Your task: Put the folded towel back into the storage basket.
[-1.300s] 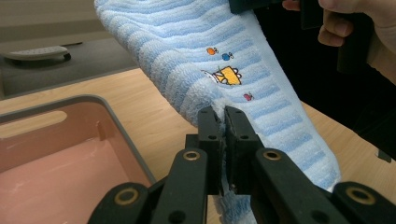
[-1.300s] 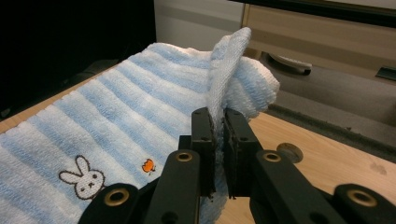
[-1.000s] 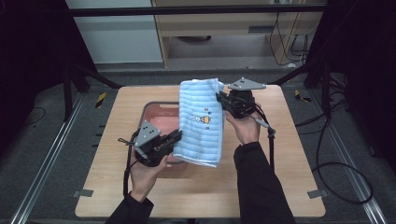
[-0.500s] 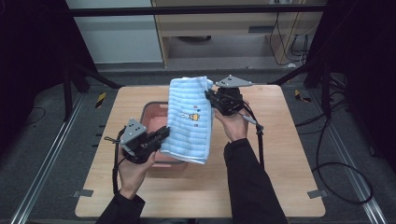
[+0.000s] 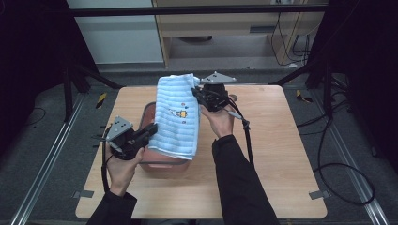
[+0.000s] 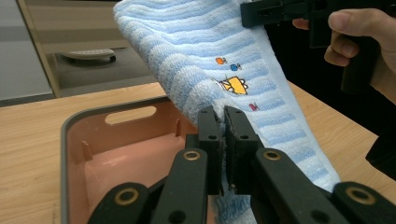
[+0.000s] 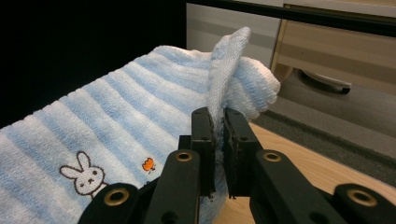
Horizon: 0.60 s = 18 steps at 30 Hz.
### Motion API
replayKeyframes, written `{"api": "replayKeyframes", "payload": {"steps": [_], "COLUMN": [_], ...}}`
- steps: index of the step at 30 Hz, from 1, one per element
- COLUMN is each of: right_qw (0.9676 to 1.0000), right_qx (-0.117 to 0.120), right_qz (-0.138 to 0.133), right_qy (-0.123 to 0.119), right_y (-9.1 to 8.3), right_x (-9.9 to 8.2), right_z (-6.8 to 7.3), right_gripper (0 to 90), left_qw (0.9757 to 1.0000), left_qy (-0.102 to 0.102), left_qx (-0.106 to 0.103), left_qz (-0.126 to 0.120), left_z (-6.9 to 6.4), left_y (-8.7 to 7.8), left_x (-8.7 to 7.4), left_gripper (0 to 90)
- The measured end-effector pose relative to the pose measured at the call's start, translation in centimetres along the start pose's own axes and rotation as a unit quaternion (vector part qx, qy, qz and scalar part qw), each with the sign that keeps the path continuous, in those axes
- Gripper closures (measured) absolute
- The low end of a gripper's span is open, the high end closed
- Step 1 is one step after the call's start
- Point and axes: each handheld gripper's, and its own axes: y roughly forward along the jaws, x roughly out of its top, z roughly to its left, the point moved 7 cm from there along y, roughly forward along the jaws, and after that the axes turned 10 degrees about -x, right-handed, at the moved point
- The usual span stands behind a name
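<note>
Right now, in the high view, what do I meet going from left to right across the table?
Left claw → pink tub → blue striped towel → right claw → bare table.

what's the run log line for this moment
left gripper: shut on towel | right gripper: shut on towel | towel: held over bin

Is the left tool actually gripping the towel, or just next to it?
Touching. In the left gripper view, the left tool has its jaws shut on a fold of the blue striped towel, with the cloth pinched between them above the pink tub.
</note>
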Motion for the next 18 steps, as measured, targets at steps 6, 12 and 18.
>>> {"api": "replayKeyframes", "payload": {"steps": [6, 12, 18], "right_qw": [0.9999, 0.9999, 0.9998], "right_qx": [0.007, 0.012, 0.021], "right_qz": [-0.003, -0.002, 0.003], "right_qy": [0.007, -0.001, 0.005], "right_y": [0.8, 1.9, 3.4], "right_x": [0.4, 0.5, -0.1], "right_z": [0.5, 1.2, 1.9], "right_gripper": [84.1, 84.1, 84.1], "left_qw": [0.9999, 0.9998, 0.9995], "left_qy": [-0.007, -0.012, -0.017], "left_qx": [0.009, 0.017, 0.026], "left_qz": [-0.003, -0.002, 0.003], "left_z": [1.1, 2.1, 3.2], "left_y": [-0.4, -0.5, -0.6], "left_x": [-0.1, -0.3, -0.7], "left_gripper": [85.8, 85.8, 85.8]}}
